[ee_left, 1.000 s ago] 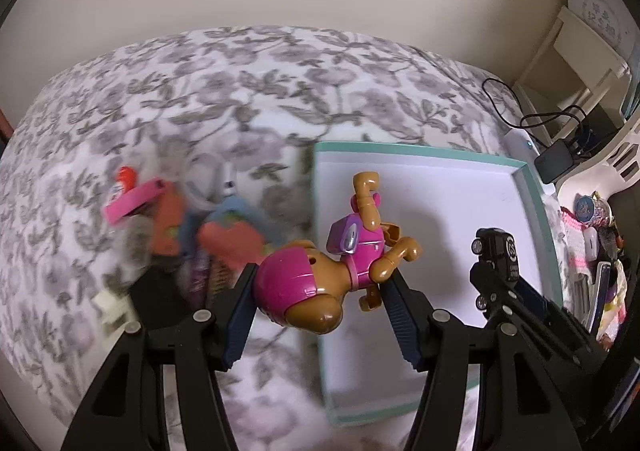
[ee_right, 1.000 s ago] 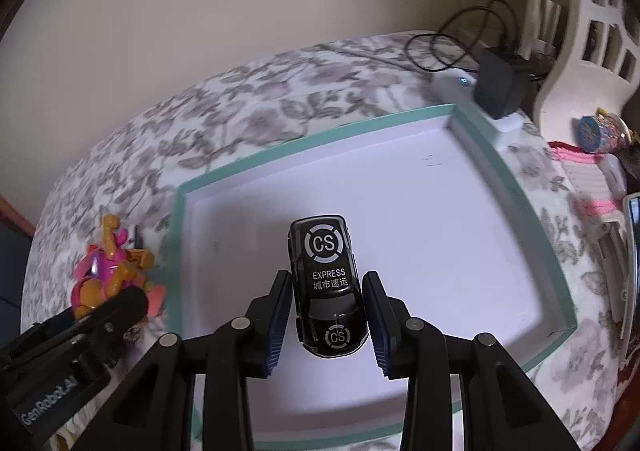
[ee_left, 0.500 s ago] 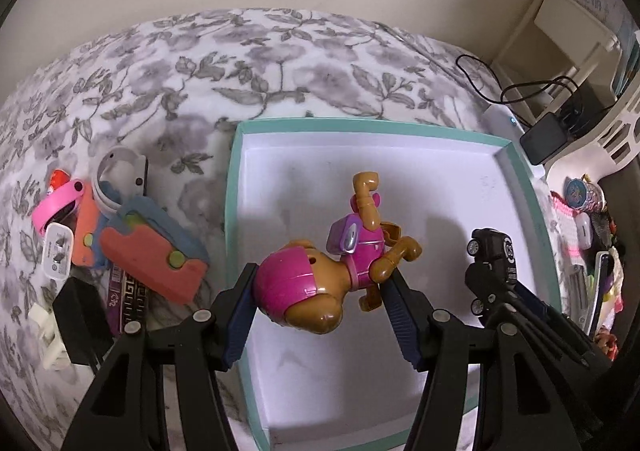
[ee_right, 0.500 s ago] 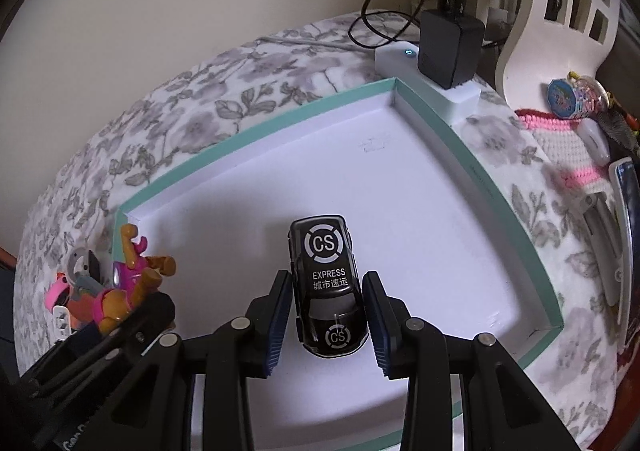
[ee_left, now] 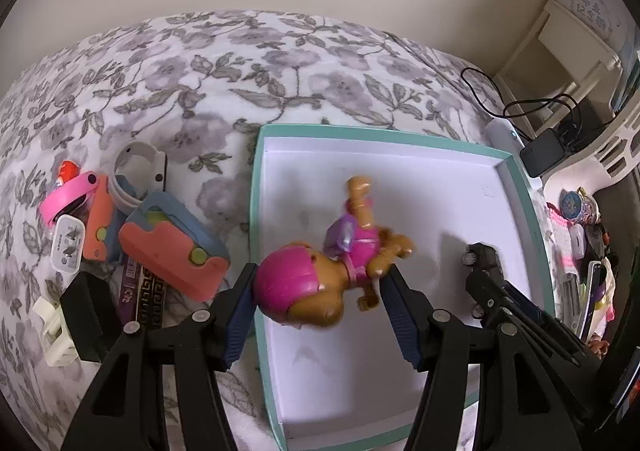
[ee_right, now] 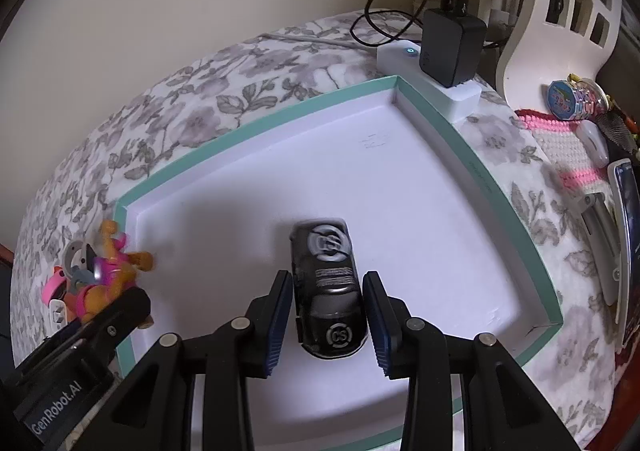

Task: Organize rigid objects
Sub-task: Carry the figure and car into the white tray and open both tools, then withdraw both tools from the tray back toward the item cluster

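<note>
A white tray with a teal rim (ee_left: 256, 187) (ee_right: 256, 135) lies on a floral blanket. My left gripper (ee_left: 320, 299) has opened around a pink and brown toy dog (ee_left: 316, 283), which looks blurred and is dropping over the tray's left part; the dog also shows in the right wrist view (ee_right: 104, 275). My right gripper (ee_right: 326, 309) has opened a little around a black toy car (ee_right: 326, 291) marked CS, blurred, over the tray's middle. The car and right gripper show in the left wrist view (ee_left: 480, 263).
A pile of items lies left of the tray: an orange and blue case (ee_left: 172, 243), a pink band (ee_left: 68, 195), a white watch strap (ee_left: 136, 171), a white charger (ee_left: 68, 247). A black adapter on a white power strip (ee_right: 448, 47) sits behind the tray. Clutter (ee_right: 592, 123) lies at right.
Both grippers moved forward over the tray. Both jaws have widened; the dog and the car are blurred and slipping free between the pads.
</note>
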Demonstrator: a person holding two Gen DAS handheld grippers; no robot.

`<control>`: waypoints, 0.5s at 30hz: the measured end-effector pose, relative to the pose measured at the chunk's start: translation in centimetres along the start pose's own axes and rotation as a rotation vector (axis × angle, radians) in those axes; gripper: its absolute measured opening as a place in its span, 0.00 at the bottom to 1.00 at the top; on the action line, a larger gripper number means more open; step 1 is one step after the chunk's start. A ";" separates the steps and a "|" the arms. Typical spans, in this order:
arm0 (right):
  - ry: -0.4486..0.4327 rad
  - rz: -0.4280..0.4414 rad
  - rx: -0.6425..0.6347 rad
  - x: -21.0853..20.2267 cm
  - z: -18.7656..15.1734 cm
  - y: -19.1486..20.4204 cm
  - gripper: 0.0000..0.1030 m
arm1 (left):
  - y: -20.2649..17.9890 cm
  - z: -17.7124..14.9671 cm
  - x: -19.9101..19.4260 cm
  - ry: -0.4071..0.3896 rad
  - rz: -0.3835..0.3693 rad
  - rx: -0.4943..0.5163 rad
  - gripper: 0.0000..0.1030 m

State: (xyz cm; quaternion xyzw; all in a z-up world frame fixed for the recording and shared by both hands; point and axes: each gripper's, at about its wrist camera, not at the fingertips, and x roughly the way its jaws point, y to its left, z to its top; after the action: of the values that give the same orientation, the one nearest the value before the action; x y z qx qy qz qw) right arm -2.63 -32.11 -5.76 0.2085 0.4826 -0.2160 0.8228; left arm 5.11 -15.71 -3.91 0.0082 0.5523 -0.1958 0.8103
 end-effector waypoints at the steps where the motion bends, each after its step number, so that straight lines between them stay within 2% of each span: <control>1: -0.002 -0.001 -0.005 0.0 0.0 0.1 0.38 | 0.1 0.0 0.0 0.001 0.001 -0.002 0.65; 2: -0.004 -0.002 -0.010 -0.1 0.0 0.1 0.38 | 0.1 0.0 0.0 0.002 0.009 -0.003 0.72; 7: 0.001 -0.014 -0.037 0.1 0.0 0.6 0.42 | 0.3 0.1 -0.3 -0.004 0.012 -0.011 0.73; 10: 0.004 -0.019 -0.045 0.2 -0.1 0.7 0.52 | 0.3 0.2 -0.8 -0.020 0.021 -0.008 0.74; 12: -0.001 -0.021 -0.051 0.2 -0.1 0.8 0.60 | 0.4 0.3 -1.1 -0.036 0.042 -0.007 0.83; 15: -0.021 -0.030 -0.066 0.0 -0.1 0.9 0.70 | 1.0 0.5 -1.5 -0.053 0.071 -0.022 0.84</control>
State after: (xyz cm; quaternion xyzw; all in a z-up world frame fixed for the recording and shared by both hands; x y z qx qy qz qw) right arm -2.19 -31.34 -5.62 0.1718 0.4841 -0.2145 0.8308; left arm 5.40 -14.44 -2.53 0.0138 0.5322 -0.1611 0.8310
